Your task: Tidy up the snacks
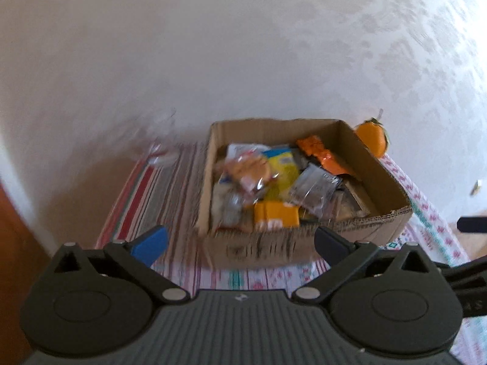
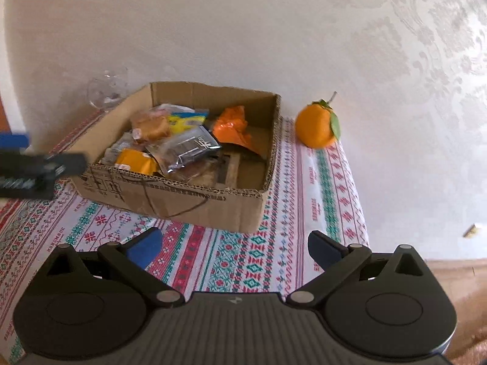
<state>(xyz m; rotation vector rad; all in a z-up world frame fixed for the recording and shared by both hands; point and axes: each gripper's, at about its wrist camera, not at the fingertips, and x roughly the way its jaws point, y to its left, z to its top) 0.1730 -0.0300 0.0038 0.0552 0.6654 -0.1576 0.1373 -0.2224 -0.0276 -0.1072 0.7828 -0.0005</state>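
Cardboard box (image 2: pixel 194 203) on my worktop (image 2: pixel 243 261) holds the snacks: crinkly packets, an orange pouch (image 2: pixel 232 126), a clear wrapper (image 2: pixel 188 147). I judge them light, soft and slippery, best pinched at a sealed edge. My left tool (image 1: pixel 240 243) and right tool (image 2: pixel 232 249) both gape, empty, short of the box. An orange (image 2: pixel 316 126) and a glass (image 2: pixel 106 92) stand beside it, against a pale patterned wall.
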